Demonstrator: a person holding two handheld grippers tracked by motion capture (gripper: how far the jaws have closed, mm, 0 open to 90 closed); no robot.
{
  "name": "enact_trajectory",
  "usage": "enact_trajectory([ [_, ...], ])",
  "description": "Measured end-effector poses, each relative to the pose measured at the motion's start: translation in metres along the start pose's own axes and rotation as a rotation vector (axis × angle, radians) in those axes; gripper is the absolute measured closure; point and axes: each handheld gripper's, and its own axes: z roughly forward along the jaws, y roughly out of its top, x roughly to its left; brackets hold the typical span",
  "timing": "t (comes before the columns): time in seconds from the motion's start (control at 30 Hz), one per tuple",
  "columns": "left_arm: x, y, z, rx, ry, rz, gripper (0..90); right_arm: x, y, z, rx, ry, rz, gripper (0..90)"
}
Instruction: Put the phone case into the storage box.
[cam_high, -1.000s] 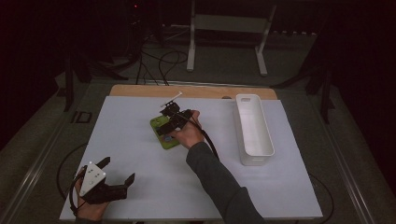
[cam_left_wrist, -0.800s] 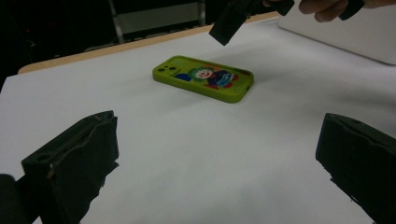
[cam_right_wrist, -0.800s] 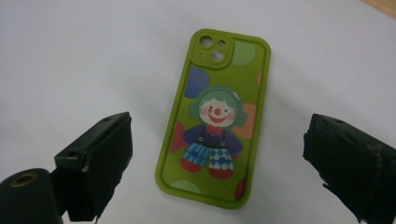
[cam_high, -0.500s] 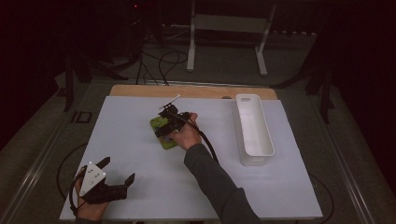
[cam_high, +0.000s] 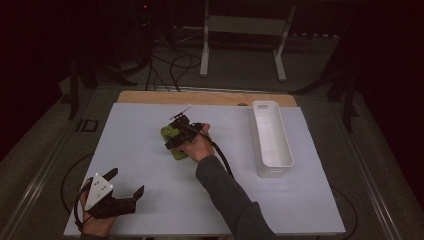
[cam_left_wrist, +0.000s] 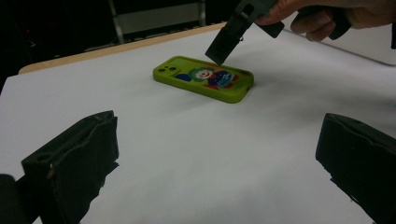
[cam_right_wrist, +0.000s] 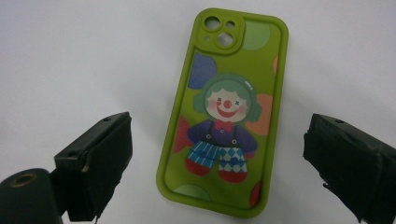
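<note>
The phone case (cam_high: 173, 142) is lying flat on the white table (cam_high: 300, 200), back side up, near the middle and left of the tray (cam_high: 272, 142). In the right gripper view the case (cam_right_wrist: 226, 112) is showing a clown picture, with the camera cutout at the far end.

The right gripper (cam_high: 176, 134) is hanging over the case, its jaws standing wide, one on each side of the case and not touching it. In the left gripper view the right gripper (cam_left_wrist: 229, 39) is showing above the case (cam_left_wrist: 205, 78), with one jaw tip pointing down over it and a clear gap between them. The hand (cam_high: 197, 146) holding it is sitting just beside the near end of the case.

Compared with a second ago, the right gripper is sitting a little farther left and lower over the case, and the forearm is reaching in more steeply; the case itself is lying where it was.

The left gripper (cam_high: 122, 187) is resting at the near left corner of the table, well apart from the case, its jaws wide and holding nothing. It is keeping the same place as before.
</note>
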Motion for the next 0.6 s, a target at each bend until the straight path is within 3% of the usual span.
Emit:
enact_trajectory([
  [0.6, 0.000, 0.000, 0.000, -0.001, 0.000, -0.001, 0.0, 0.002, -0.006, 0.016, 0.032, 0.003, 0.009, 7.8],
])
